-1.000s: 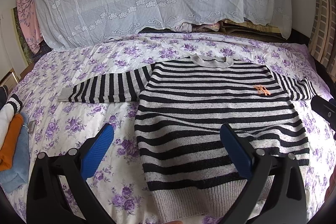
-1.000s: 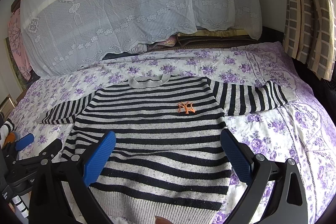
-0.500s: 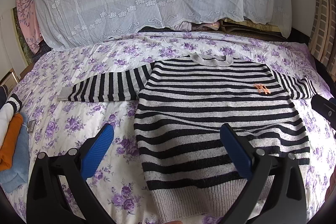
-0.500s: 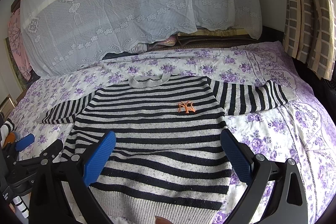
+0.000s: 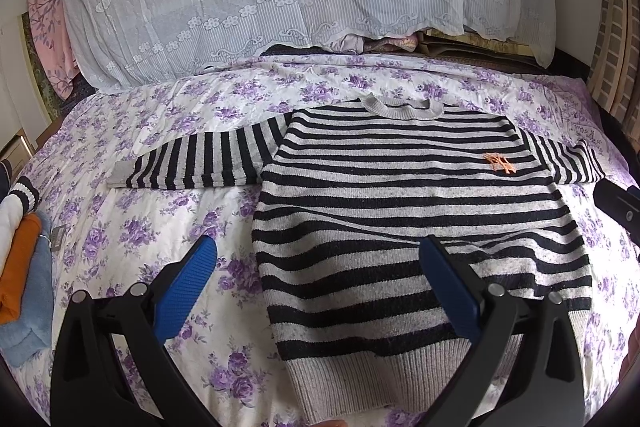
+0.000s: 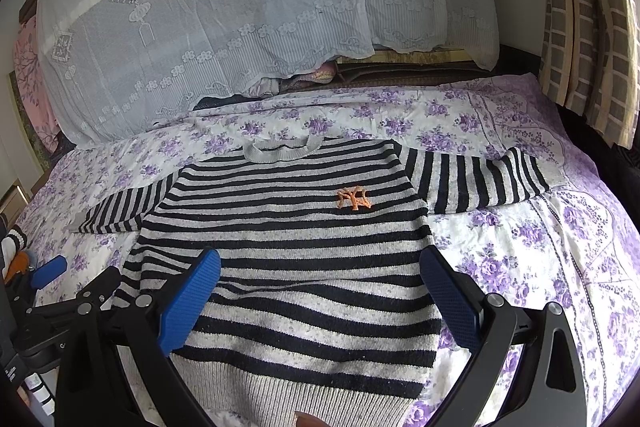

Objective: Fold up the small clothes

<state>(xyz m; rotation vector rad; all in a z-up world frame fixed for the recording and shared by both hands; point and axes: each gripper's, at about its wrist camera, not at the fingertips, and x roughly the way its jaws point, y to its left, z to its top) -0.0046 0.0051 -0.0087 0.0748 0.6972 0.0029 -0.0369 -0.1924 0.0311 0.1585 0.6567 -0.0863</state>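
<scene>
The sweater (image 5: 408, 211) lies flat on the bed (image 5: 160, 219), hem nearest; both tongs, left (image 5: 316, 287) and right (image 6: 320, 295), hover open above it.

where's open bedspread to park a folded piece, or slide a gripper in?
Bare bedspread lies between the striped sweater body, its outstretched sleeve and the stack of folded clothes. More past the other sleeve, toward the curtain. Crowded: the centre under the sweater, and the stack's edge.
</scene>
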